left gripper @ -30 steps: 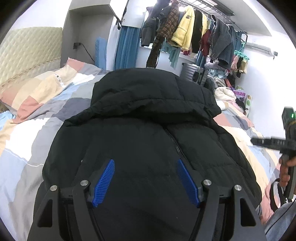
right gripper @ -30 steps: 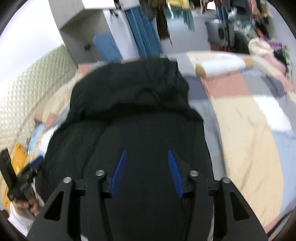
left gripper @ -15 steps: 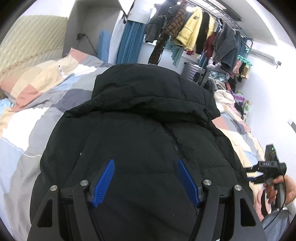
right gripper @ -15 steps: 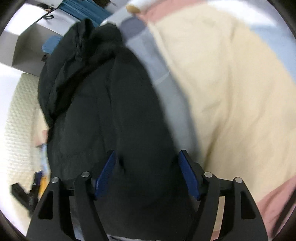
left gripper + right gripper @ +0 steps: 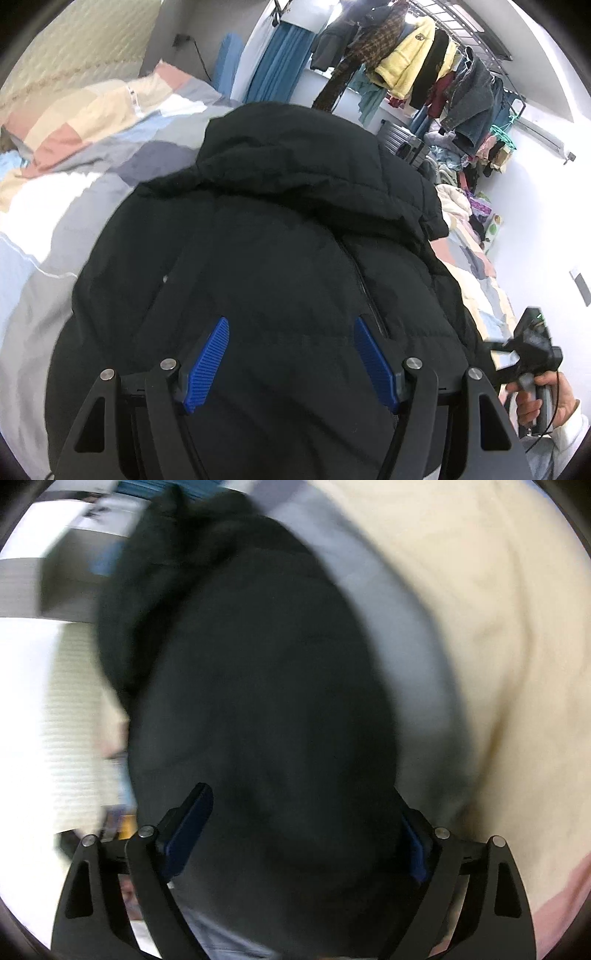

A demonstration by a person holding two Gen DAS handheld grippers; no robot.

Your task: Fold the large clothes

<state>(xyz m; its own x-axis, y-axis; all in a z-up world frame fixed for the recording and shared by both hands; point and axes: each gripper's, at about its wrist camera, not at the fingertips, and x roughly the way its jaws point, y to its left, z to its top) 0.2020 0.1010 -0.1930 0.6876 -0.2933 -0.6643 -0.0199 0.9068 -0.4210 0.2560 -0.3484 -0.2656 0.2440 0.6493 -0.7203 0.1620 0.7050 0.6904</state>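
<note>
a black puffer jacket (image 5: 266,266) lies front-up on a bed, zip running down its middle and the hood (image 5: 295,155) bunched at the far end toward the hanging clothes. it rests on a patchwork duvet (image 5: 48,206) of grey, cream, pink and pale blue blocks, which shows on both sides of it. the left gripper (image 5: 291,360) hovers over the lower part of the jacket with its blue pads (image 5: 207,363) spread wide, nothing between them; whether the tips touch the fabric cannot be told. the right gripper (image 5: 295,840) is also over the jacket (image 5: 258,709), near its right edge where the grey and cream duvet (image 5: 480,627) begins; its view is heavily blurred, but the two blue pads (image 5: 188,829) stand far apart with dark fabric bulging between them, not pinched. from the left wrist view the right-hand tool (image 5: 528,350) shows at the jacket's right side, held in a bare hand (image 5: 543,398). beyond the bed stand a quilted cream headboard (image 5: 85,48), a blue curtain (image 5: 277,62), a dark suitcase (image 5: 406,142), and a rail of hanging clothes (image 5: 424,70) including a yellow hoodie.
</note>
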